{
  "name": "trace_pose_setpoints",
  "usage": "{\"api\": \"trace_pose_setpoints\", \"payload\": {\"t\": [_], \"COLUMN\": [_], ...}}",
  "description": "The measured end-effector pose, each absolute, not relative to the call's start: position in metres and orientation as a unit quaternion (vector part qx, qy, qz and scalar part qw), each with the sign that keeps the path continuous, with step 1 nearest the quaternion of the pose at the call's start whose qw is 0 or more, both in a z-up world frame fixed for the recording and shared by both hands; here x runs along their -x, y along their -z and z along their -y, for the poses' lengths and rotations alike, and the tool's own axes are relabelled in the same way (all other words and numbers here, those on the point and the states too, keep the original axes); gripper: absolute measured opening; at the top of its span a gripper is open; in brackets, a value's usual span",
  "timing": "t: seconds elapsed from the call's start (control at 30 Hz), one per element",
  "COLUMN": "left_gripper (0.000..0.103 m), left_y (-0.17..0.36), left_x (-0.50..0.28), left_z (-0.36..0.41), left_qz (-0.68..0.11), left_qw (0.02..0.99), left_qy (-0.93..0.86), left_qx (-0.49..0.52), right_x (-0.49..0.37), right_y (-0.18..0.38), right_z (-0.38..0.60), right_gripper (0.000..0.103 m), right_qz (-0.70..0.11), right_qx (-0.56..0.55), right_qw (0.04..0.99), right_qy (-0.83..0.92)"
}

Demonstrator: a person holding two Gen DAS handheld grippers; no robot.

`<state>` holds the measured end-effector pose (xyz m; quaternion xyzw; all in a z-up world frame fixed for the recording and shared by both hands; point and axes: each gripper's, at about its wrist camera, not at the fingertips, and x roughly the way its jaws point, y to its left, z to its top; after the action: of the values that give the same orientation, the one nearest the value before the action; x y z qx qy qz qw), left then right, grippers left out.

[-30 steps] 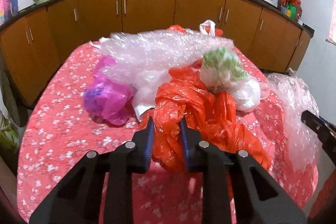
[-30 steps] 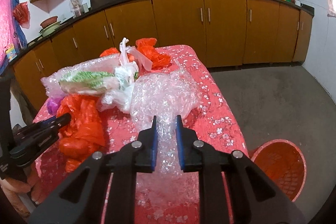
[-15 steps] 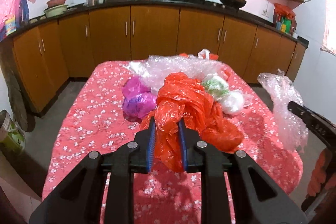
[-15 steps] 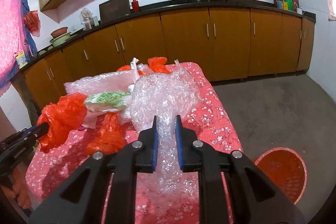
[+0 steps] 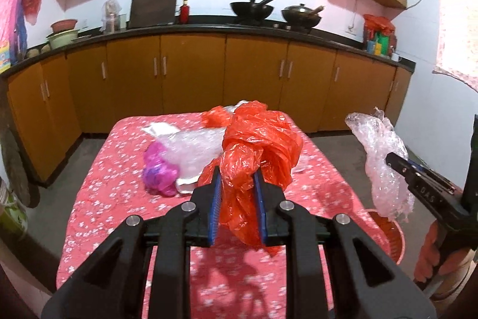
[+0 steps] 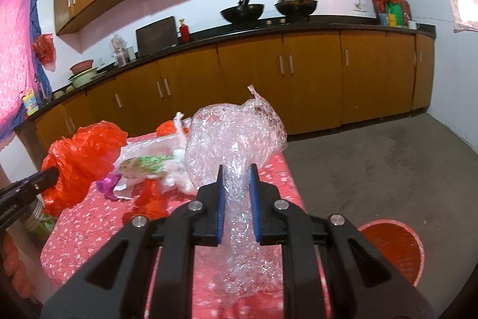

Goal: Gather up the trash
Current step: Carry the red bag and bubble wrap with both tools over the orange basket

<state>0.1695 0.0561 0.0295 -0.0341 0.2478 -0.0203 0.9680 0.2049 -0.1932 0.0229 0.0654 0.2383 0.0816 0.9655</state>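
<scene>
Left gripper (image 5: 237, 174) is clamping an orange bag (image 5: 260, 145), lifting it above the table (image 5: 119, 214). Right gripper (image 6: 236, 169) is pinching bubble wrap (image 6: 236, 136) past the table's edge, over open floor (image 6: 373, 163) near the red basket (image 6: 397, 247).

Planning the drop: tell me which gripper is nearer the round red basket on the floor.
Right. The right gripper, holding clear bubble wrap, hangs beside the round red basket; the left gripper is over the table, farther away.

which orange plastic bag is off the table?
The big crumpled orange plastic bag clamped in the left tool; the smaller orange bags lie on the red floral tablecloth.
</scene>
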Motion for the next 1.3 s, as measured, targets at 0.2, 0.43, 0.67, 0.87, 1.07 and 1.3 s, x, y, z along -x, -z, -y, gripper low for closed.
{"api": "trace_pose_setpoints", "payload": {"t": [0.2,0.43,0.67,0.87,1.07,1.3], "left_gripper": [0.02,0.02,0.02,0.02,0.021,0.021], "left_y": [-0.032,-0.023,-0.002,0.03,0.064,0.096], "left_x": [-0.183,-0.202,-0.215,-0.225,-0.236,-0.245], "left_z": [-0.013,0.062,0.134,0.185,0.222,0.26], "left_qz": [-0.241,-0.246,-0.271,-0.308,-0.359,-0.39], "left_qw": [0.969,0.962,0.947,0.93,0.908,0.892], "left_qy": [0.054,0.116,0.172,0.201,0.215,0.223], "left_qx": [0.028,0.027,0.017,-0.005,-0.025,-0.056], "right_x": [-0.197,-0.187,-0.176,-0.176,-0.187,-0.202], "right_y": [-0.018,-0.012,0.007,0.041,0.081,0.116], "right_z": [0.24,0.301,0.359,0.395,0.426,0.453], "right_gripper": [0.015,0.015,0.015,0.015,0.016,0.016], "right_qz": [-0.224,-0.225,-0.237,-0.273,-0.32,-0.356], "right_qx": [-0.06,-0.064,-0.07,-0.072,-0.098,-0.125], "right_qw": [0.972,0.971,0.964,0.953,0.934,0.917], "right_qy": [-0.021,0.044,0.093,0.112,0.128,0.131]}}
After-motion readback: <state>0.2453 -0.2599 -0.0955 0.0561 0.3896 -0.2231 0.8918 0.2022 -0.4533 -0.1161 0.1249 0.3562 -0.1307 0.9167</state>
